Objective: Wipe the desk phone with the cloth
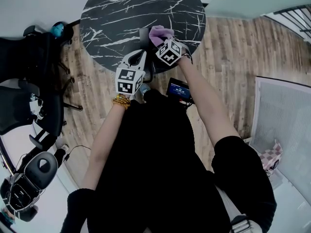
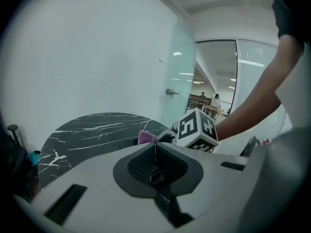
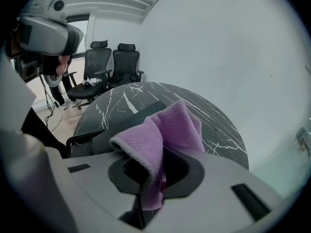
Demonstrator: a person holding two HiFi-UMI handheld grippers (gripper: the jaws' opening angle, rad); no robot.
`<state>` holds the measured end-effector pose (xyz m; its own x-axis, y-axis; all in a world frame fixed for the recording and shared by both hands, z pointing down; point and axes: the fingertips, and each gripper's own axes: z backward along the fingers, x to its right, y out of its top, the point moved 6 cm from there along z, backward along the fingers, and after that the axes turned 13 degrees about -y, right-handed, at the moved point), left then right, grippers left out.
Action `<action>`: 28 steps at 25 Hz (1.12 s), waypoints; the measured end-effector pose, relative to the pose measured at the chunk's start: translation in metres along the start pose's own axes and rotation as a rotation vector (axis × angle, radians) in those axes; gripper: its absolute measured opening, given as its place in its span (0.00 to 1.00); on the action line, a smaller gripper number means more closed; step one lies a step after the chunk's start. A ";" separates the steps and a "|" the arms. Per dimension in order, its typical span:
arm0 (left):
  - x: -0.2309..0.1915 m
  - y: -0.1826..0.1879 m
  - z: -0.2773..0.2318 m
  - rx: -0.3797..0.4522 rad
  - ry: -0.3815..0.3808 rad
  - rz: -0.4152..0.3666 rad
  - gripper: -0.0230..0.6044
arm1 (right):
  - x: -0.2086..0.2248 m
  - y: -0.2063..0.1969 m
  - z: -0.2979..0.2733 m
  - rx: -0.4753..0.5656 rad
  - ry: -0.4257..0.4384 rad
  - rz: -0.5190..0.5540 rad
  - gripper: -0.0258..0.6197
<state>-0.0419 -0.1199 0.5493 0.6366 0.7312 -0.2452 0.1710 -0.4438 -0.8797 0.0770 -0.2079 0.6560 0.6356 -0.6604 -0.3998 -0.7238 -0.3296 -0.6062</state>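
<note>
Black marble, white-veined: one round table (image 1: 141, 6) fills my 12 o'clock in the head view. Two black office chairs (image 3: 112, 64) stand beyond it in the right gripper view, off the task.

One desk phone (image 3: 129, 118), a dark flat body, sits at the table's 6 o'clock edge. Its one coiled cord (image 3: 82, 136) trails toward 9 o'clock. The two grippers largely cover the phone in the head view.

Left gripper (image 2: 154, 154): jaws pressed together, nothing between them. It hangs at the table's near rim, just beside the phone.

Right gripper (image 3: 158, 171): jaws clamped on the one purple fleece cloth (image 3: 167, 127). A folded flap of the cloth stands forward over the phone. I cannot tell whether cloth and phone touch.

Assessment: the cloth is secured and brought to the phone, so the wiping step is in hand. No view shows how much has been wiped.

Next move, in my judgement: lower the flap flat onto the phone's top face and sweep across it. Stay clear of the cord. The empty left gripper may be needed to steady the body.
</note>
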 end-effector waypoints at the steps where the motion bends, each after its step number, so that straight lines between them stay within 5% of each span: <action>1: 0.000 0.000 0.001 0.000 0.000 0.001 0.06 | -0.001 0.000 0.000 -0.002 -0.001 -0.002 0.13; 28: -0.005 -0.011 0.023 0.002 0.029 0.012 0.06 | -0.016 -0.014 0.005 -0.030 -0.053 -0.168 0.13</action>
<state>-0.0644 -0.1069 0.5507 0.6602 0.7104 -0.2439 0.1614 -0.4513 -0.8777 0.0783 -0.1889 0.6673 0.7607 -0.5586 -0.3306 -0.6135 -0.4524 -0.6473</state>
